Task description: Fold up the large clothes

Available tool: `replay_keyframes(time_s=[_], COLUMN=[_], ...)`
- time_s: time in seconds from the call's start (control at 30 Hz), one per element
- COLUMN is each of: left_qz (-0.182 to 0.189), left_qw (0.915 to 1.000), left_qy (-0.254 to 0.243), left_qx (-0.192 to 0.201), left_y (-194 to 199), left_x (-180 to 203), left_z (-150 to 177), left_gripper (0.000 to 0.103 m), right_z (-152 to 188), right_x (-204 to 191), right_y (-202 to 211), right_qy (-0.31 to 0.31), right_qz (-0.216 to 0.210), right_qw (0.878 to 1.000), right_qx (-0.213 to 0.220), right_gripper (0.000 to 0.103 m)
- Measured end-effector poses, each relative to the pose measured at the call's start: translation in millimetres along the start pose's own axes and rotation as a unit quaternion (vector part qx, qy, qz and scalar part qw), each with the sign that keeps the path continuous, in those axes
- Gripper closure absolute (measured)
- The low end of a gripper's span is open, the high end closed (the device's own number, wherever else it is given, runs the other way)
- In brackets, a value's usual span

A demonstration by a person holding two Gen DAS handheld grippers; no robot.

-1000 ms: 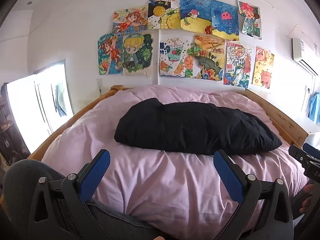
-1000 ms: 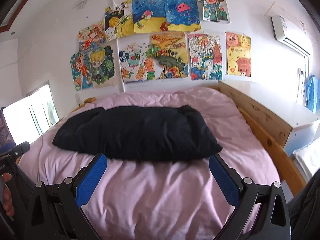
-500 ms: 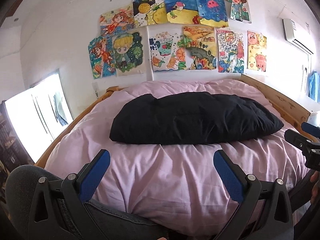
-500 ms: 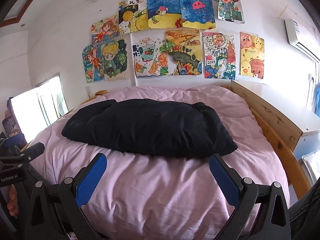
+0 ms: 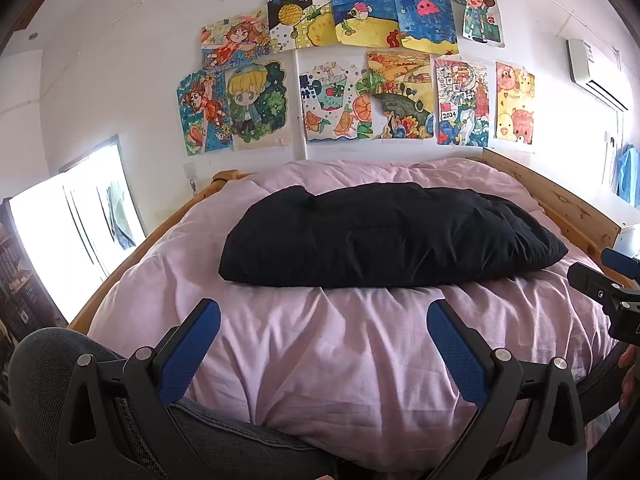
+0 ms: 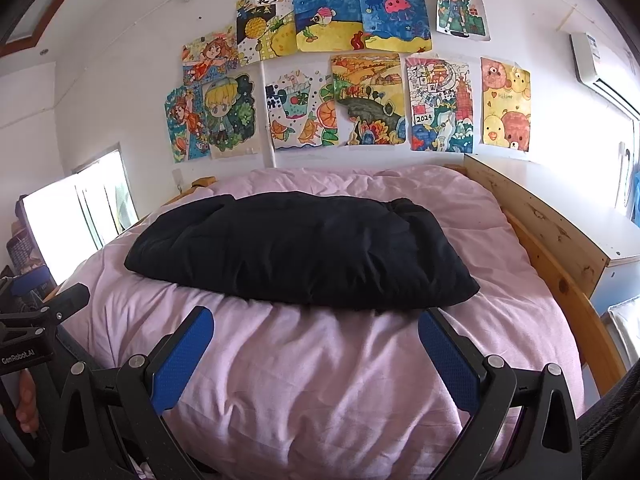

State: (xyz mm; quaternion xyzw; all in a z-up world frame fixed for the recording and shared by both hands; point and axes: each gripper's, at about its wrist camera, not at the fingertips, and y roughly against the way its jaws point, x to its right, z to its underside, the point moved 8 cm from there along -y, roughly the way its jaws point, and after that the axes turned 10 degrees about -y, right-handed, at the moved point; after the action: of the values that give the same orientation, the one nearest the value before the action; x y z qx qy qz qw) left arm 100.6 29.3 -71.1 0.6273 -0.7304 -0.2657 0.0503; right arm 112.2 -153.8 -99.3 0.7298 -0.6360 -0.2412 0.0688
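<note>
Both grippers are spread wide with nothing between their blue-padded fingers: the left gripper (image 5: 323,330) and the right gripper (image 6: 316,336) each sit low in their own frame, above the rumpled pink duvet (image 5: 340,344). Mid-frame in both views, apart from the fingers, the bulky black padded garment (image 5: 384,236) lies folded across the wooden-framed bed (image 6: 560,264), below colourful children's drawings (image 6: 332,76) on the white wall.

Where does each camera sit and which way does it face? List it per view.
Left wrist: behind the open left gripper, facing the black padded garment on the pink duvet; the right gripper shows at right.
Right wrist: behind the open right gripper, same heading; left gripper at left.
Shared: garment, duvet, wall drawings.
</note>
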Motion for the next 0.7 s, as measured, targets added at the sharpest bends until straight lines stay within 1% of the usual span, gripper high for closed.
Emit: replay_keyframes(time_s=[0.7], left_qz=[-0.001], left_qw=[1.0], left_qy=[0.0], left_qx=[0.0], left_y=[-0.3], left_x=[-0.1], left_z=[0.1], left_gripper=[0.001], right_z=[1.8], right_x=[-1.3], right_y=[-0.2], right_qy=[-0.004], right_qz=[-0.002], right_qw=[1.0], right_qx=[-0.001], right_gripper=[0.0])
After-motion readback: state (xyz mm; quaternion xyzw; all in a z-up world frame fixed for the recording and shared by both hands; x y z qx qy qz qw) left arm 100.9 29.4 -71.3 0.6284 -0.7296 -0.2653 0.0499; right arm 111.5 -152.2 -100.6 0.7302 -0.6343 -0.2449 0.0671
